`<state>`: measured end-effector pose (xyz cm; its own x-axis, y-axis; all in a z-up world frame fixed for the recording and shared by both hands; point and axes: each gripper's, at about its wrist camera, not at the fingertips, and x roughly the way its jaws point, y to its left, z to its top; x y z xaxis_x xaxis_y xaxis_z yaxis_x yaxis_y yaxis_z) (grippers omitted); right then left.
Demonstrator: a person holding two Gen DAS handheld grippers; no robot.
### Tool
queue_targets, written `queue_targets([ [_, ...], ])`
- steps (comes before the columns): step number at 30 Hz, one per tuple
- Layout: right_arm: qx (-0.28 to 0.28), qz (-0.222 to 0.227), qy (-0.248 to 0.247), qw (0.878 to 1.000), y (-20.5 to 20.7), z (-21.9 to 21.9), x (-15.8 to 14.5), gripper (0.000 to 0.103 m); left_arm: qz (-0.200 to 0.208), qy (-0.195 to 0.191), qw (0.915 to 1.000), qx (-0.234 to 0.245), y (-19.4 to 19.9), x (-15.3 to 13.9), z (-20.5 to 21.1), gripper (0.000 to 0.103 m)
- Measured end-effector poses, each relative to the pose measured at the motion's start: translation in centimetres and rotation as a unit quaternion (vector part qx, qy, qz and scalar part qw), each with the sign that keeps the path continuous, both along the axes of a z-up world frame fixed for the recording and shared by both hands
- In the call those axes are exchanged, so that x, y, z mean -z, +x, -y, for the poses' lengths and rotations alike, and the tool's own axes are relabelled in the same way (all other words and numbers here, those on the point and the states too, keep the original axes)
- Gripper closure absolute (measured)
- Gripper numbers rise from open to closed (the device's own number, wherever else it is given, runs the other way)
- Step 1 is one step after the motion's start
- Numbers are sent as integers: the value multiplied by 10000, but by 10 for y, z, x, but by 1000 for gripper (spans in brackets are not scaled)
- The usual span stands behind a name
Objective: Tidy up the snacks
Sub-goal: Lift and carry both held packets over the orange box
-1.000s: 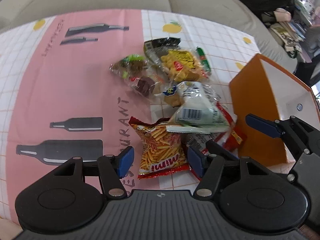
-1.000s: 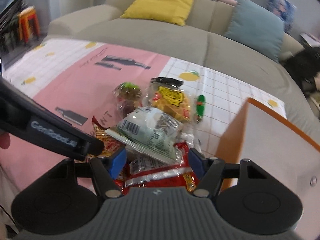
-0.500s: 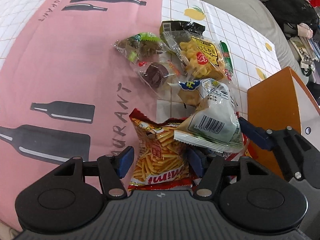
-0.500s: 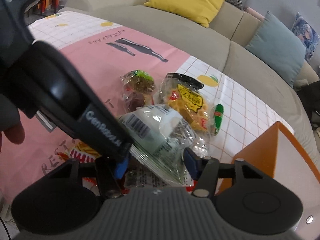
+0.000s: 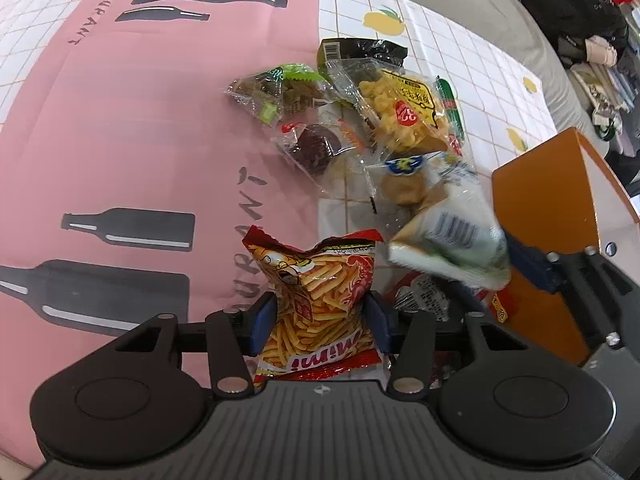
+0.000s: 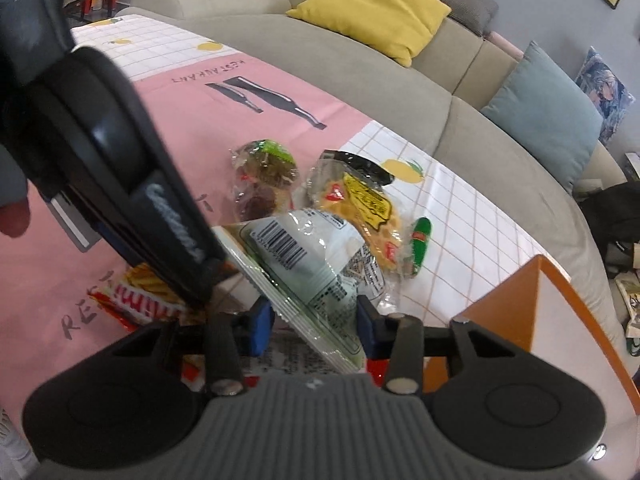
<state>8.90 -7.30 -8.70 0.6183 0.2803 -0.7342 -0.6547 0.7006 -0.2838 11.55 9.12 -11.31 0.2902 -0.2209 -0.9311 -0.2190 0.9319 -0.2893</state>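
Note:
A red bag of fries snacks [image 5: 324, 300] lies at the near edge of the snack pile. My left gripper [image 5: 319, 320] points steeply down; its jaws are closing and the blue pads [image 5: 262, 320] press the bag's sides, which crumple. A white-green packet with a barcode [image 6: 304, 256] sits between the pads of my right gripper [image 6: 314, 326], whose jaws are also closing and pinching it. That packet [image 5: 448, 244] looks blurred in the left wrist view, beside the right gripper's blue finger [image 5: 528, 264]. The left gripper's black body [image 6: 120, 160] fills the left of the right wrist view.
On the pink-and-white tablecloth [image 5: 140, 140] lie a yellow packet [image 5: 400, 116], a green-brown packet [image 5: 280, 92], a dark cake [image 5: 316, 148], a green stick [image 6: 420, 240] and a red packet [image 5: 420, 300]. An orange box [image 5: 540, 208] stands right. A sofa [image 6: 360, 72] runs behind.
Both grippers sank slightly toward the pile and their jaws narrowed. The left pads closed onto the fries bag, which crumpled. The right pads closed onto the white-green packet.

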Motion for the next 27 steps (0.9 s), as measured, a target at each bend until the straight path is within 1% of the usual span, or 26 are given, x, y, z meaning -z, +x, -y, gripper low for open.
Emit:
queue_targets([
  [4,71,-12,61,10000,-1,6,-6,66,-111,50,9999,32,0,1,3,40],
  [6,103,-43,118,9999,1,10,-8,67,-191,51,9998,40,0,4,4,39],
  [11,297,-271,539,9977,7,25,-19,68,-191,72,9998,-9,-1,9,7,39],
  [14,374,-368,736,9959,9,29,-26,69,-139,62,9999,-18,-2,8,8,46],
  [17,363,-406,891,9945,5,29,-33,70,-28,96,9999,-43,-6,6,9,57],
  [18,362,-427,932,9941,4,29,-35,70,23,107,9999,-43,-8,4,9,59],
  [22,459,-600,1183,9901,-1,31,-44,71,207,65,9997,-85,-17,-5,9,60],
  [27,670,-715,1548,9831,-9,39,-62,71,530,55,9985,-108,-32,-33,10,61],
])
